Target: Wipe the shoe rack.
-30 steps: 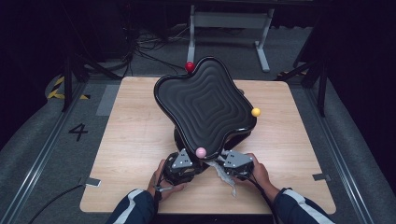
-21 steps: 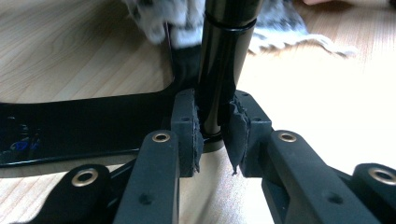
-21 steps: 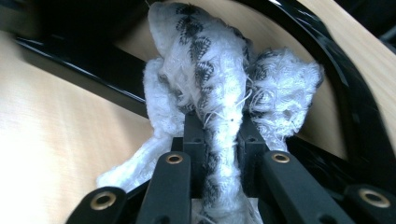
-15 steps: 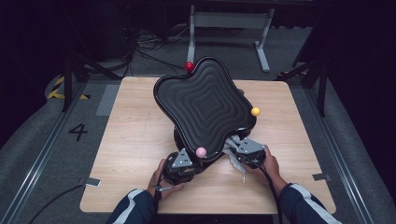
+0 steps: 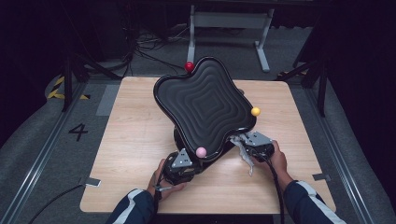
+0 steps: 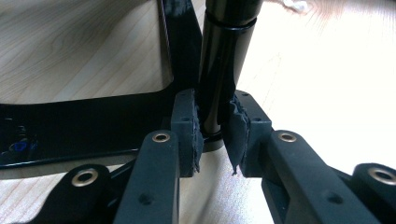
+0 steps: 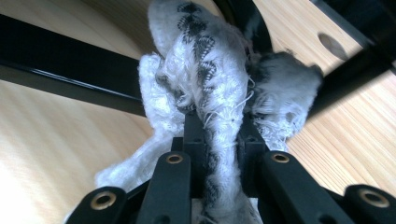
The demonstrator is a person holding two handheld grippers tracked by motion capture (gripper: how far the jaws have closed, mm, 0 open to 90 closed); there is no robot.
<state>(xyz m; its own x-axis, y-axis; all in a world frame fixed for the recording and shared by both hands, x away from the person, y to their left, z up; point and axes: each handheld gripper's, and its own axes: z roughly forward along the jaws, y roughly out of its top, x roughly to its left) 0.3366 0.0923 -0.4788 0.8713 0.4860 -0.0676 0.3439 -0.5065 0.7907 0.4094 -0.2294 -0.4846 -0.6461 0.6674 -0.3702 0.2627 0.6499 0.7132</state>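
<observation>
Left gripper [image 6: 212, 140] clamped on black post [image 6: 222, 60]; right gripper [image 7: 219, 140] pinching white cloth [image 7: 210, 70]; risk: tray [image 5: 205, 100] toppling under wiping pressure

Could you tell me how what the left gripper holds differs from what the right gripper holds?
The left gripper clamps a rigid, glossy black post of the stand; the right gripper clamps a soft, frayed white cloth. The post stands straight between the jaws, whereas the cloth bunches and spills over them. Both are gripped firmly, near the black tray's underside.
</observation>
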